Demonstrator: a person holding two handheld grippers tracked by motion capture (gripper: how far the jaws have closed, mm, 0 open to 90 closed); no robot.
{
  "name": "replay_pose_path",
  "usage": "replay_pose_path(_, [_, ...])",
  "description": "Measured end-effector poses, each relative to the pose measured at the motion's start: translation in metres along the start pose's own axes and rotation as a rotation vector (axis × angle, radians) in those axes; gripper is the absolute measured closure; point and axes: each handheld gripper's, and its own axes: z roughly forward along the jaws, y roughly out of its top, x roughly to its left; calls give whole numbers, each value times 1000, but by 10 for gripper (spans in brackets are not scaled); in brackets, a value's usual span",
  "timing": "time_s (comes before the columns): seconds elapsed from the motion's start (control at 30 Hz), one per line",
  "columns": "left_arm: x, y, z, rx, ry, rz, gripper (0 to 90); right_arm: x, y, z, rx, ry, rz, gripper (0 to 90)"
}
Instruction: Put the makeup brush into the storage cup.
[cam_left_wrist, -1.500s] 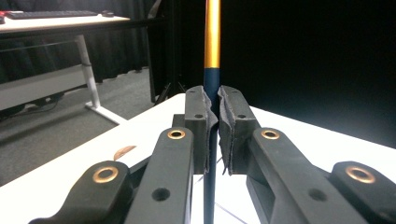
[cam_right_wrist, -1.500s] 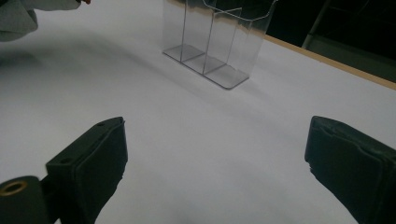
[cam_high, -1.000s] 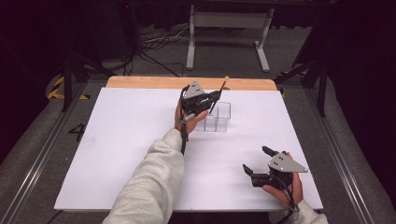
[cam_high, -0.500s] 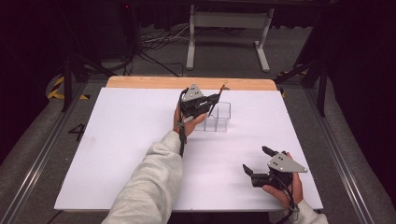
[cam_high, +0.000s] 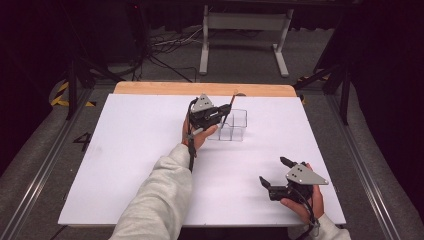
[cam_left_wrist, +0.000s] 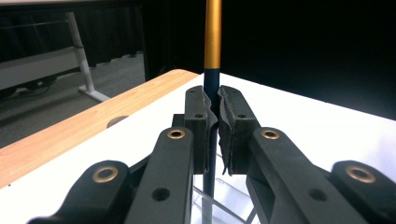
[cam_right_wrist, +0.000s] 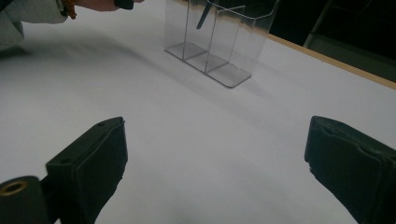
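Note:
My left gripper (cam_high: 220, 116) is shut on a pen (cam_high: 230, 103) with a gold upper shaft and a dark blue lower part. It holds the pen nearly upright over a clear acrylic organizer (cam_high: 236, 126) at the back middle of the white table. In the left gripper view the pads (cam_left_wrist: 231, 126) pinch the pen's blue part (cam_left_wrist: 211, 88), with the organizer (cam_left_wrist: 219, 203) just below. In the right gripper view the pen's dark tip (cam_right_wrist: 202, 19) sits inside the top of the organizer (cam_right_wrist: 219, 42); I cannot tell which compartment. My right gripper (cam_high: 274, 171) stands open and empty at the front right.
A white sheet (cam_high: 130, 150) covers the table, with a strip of bare wood (cam_high: 165, 88) along the far edge. A grey sleeve (cam_high: 160, 200) reaches in from the bottom. Behind the table are a metal stand (cam_high: 242, 30) and cables on a dark floor.
The left gripper and its pen have edged slightly lower over the organizer. The right gripper has stayed where it was.

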Motion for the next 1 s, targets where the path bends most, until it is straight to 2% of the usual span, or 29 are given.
replay_pose_path(1.0, [-5, 4, -1, 18, 4, 32, 824, 0, 0, 0, 6, 4, -7, 66])
